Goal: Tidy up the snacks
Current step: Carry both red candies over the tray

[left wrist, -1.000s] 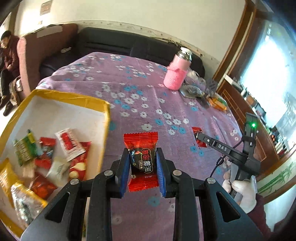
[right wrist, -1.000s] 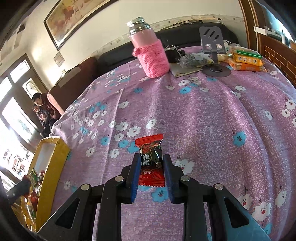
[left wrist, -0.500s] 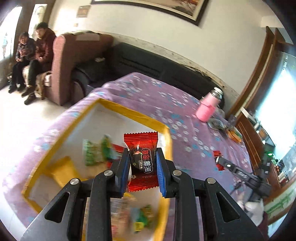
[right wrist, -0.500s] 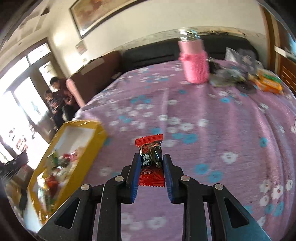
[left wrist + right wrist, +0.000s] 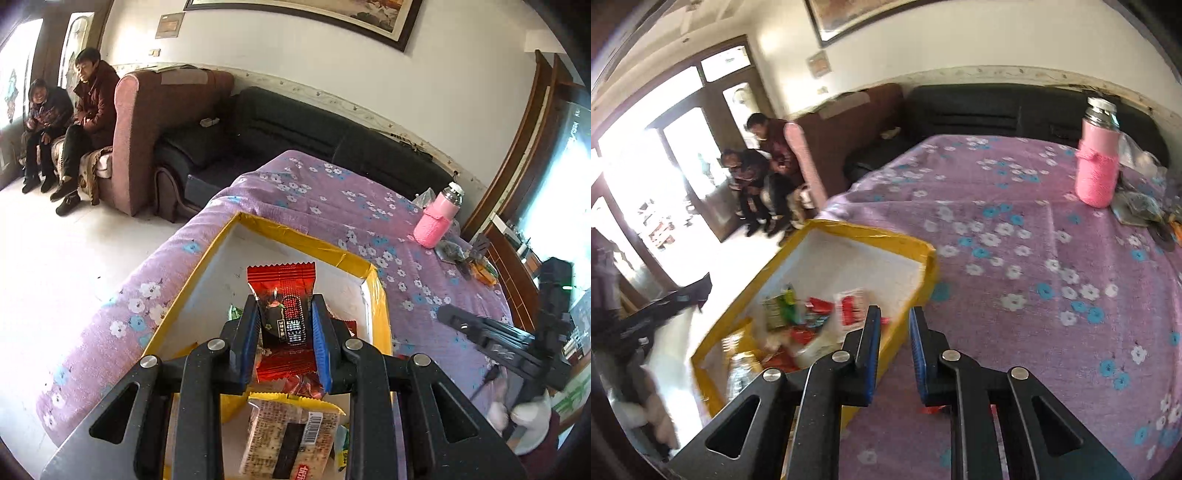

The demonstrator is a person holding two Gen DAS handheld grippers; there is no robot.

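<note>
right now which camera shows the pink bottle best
The right wrist view. There the pink bottle stands large and unobstructed on the purple tablecloth, with its metal cap and knitted sleeve clear. The left wrist view also shows it whole, but small and far off, near the table's far end.

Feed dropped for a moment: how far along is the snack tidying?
Done: several packets lie in the yellow box. In hand: the left gripper is shut on a red candy above the box. The right gripper has just been closing with nothing between its pads; a red scrap shows beneath it on the purple cloth. Left: release the candy, probably check that scrap.
</note>
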